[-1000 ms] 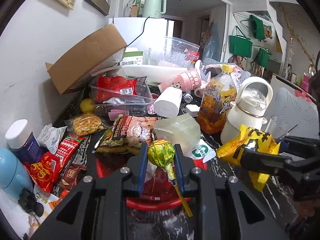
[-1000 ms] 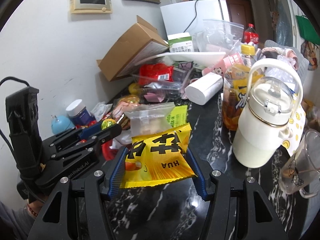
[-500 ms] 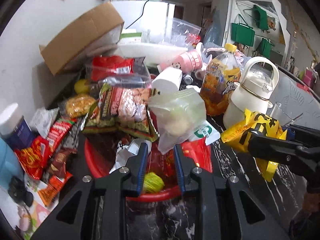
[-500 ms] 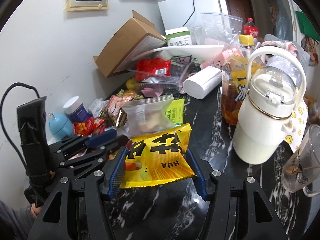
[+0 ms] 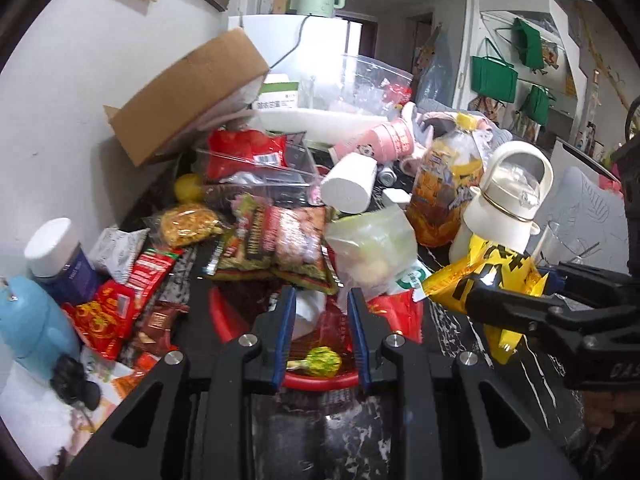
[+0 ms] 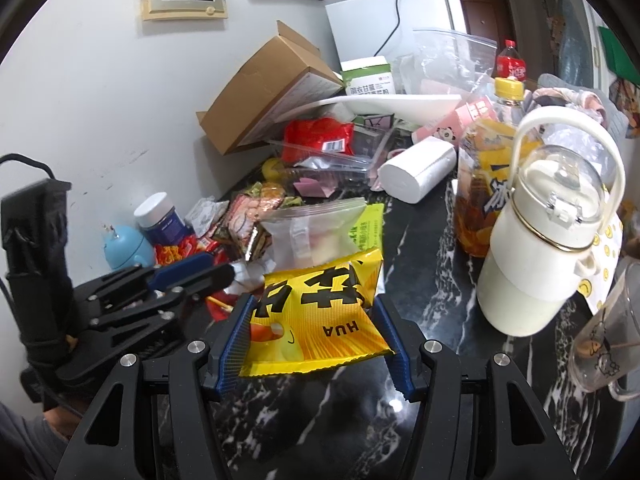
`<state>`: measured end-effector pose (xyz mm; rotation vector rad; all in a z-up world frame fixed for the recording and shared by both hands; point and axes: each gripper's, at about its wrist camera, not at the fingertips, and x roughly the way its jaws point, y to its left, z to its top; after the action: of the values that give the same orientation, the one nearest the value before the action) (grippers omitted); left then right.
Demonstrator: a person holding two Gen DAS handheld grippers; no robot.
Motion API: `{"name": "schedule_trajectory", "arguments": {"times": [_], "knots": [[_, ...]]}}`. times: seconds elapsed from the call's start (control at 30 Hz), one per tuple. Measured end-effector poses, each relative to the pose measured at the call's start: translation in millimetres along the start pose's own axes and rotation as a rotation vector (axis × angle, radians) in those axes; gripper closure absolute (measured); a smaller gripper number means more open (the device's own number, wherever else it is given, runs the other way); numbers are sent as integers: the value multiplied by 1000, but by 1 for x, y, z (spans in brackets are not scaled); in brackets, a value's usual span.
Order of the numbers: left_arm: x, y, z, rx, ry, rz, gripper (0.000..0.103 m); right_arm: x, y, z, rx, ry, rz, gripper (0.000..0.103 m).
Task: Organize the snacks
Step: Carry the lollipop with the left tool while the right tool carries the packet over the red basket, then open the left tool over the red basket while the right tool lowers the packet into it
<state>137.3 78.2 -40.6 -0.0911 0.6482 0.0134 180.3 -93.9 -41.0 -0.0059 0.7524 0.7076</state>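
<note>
Lollipop (image 5: 323, 361): 1 in red bowl (image 5: 320, 382); yellow packet (image 6: 316, 314): 1, gripped.

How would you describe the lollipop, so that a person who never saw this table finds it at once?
Start at the red basket at the near edge of the snack pile on the black marble table. The lollipop lies inside it at the front rim, between the fingers of the open left gripper. It alone is a small round ball in yellow-green wrap on a stick; the neighbours are flat packets.
</note>
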Motion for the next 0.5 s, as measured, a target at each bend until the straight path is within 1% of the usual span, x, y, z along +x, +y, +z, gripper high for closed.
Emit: {"name": "schedule_trajectory", "arguments": {"times": [0.17, 0.33, 0.5], "knots": [[-12, 13, 5, -10, 2, 51, 77, 6, 13, 5, -18, -2, 17, 44], [-21, 31, 4, -44, 4, 101, 77, 19, 28, 9, -30, 1, 40, 43], [-24, 48, -1, -77, 10, 129, 77, 36, 45, 10, -44, 9, 60, 43]]}}
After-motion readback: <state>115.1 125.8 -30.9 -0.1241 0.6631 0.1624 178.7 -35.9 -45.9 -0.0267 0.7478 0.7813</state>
